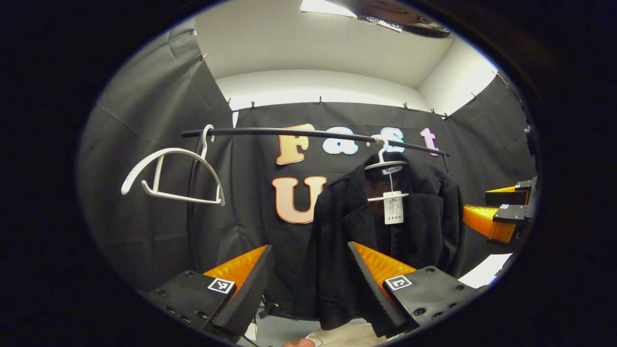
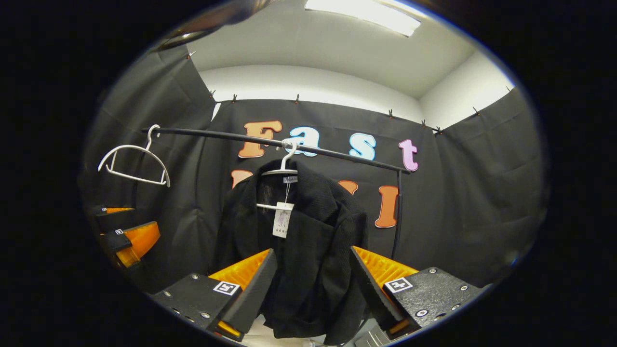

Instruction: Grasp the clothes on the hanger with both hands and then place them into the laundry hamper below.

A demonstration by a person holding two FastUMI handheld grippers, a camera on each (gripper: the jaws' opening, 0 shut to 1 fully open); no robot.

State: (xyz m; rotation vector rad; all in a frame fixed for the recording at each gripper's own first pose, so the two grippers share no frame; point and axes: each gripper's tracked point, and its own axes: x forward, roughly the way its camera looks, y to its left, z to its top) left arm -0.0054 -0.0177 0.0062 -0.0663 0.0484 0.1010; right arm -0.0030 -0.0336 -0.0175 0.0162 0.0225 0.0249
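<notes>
Ahead of my claws, a black rail carries a jacketed white hanger and an empty white hanger.

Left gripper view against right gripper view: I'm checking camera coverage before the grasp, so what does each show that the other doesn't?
Left gripper view: the right gripper at its right edge, open, and a white sheet below it.
Right gripper view: the left gripper at its left edge, open.
Both: the black jacket with a white paper tag, hanging on a white hanger from the black metal rail, and the empty white plastic hanger farther along the rail.
</notes>
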